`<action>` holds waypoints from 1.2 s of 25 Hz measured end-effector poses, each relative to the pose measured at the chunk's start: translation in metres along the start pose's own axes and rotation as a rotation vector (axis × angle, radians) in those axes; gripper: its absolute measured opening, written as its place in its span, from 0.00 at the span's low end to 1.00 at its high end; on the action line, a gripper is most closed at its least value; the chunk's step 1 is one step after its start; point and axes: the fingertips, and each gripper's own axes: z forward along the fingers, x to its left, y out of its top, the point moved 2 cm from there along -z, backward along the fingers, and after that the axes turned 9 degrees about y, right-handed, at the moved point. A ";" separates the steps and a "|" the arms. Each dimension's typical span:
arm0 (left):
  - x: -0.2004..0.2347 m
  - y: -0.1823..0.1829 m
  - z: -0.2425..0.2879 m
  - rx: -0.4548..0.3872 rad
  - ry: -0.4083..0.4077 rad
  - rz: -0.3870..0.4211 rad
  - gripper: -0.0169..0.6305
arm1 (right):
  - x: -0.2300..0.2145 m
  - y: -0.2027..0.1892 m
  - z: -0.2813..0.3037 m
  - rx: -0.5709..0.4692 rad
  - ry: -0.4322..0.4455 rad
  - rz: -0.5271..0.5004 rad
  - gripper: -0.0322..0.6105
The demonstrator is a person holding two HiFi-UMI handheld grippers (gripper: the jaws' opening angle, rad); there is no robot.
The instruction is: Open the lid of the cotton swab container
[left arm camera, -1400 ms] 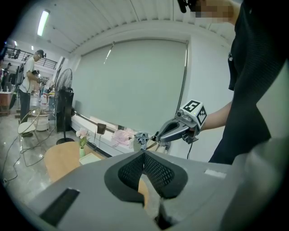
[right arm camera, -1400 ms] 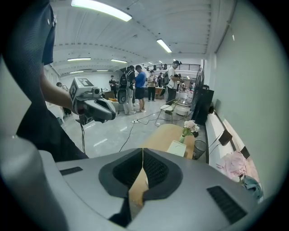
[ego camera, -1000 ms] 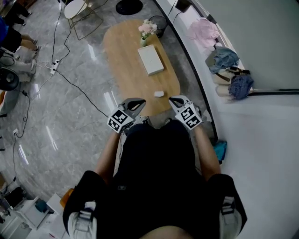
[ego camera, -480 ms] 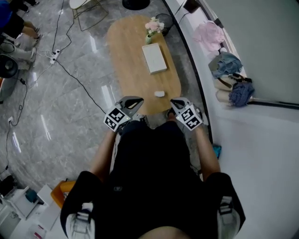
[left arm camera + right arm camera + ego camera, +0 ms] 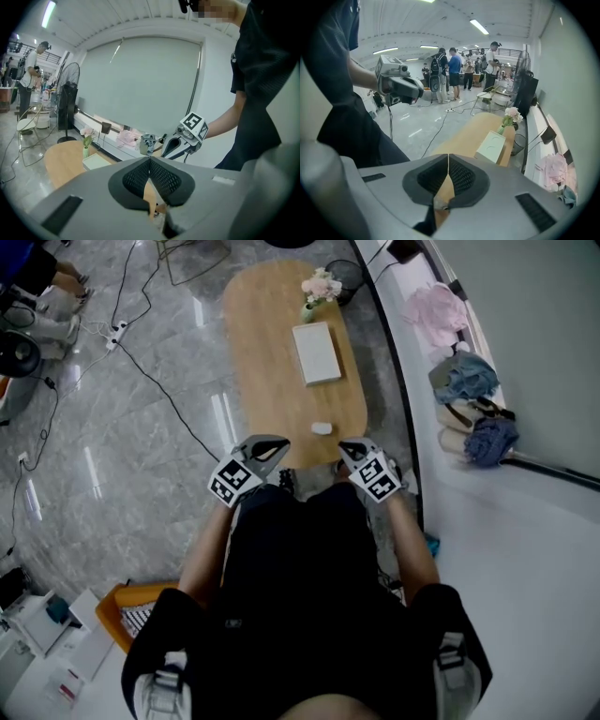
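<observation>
Task not started: left gripper (image 5: 272,448) and right gripper (image 5: 349,447), both with jaws pressed together on nothing, are held short of the tabletop (image 5: 272,381), and the small white item I take for the cotton swab container (image 5: 322,428) sits untouched at their 12 o'clock, lid state unreadable.

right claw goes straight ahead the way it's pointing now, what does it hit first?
Most likely the wooden table, which fills the line past the shut right claw. The white box lies farther, off right. Height is unclear; it might pass over.
</observation>
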 end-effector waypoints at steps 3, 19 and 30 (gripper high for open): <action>0.004 0.003 0.013 0.007 0.012 -0.006 0.03 | -0.009 -0.016 0.014 0.040 0.039 -0.016 0.05; 0.014 -0.017 0.061 0.068 0.019 -0.059 0.03 | -0.057 -0.086 0.088 0.201 0.148 -0.034 0.05; 0.031 -0.041 0.092 0.090 -0.004 -0.059 0.03 | -0.085 -0.143 0.154 0.314 0.152 -0.052 0.21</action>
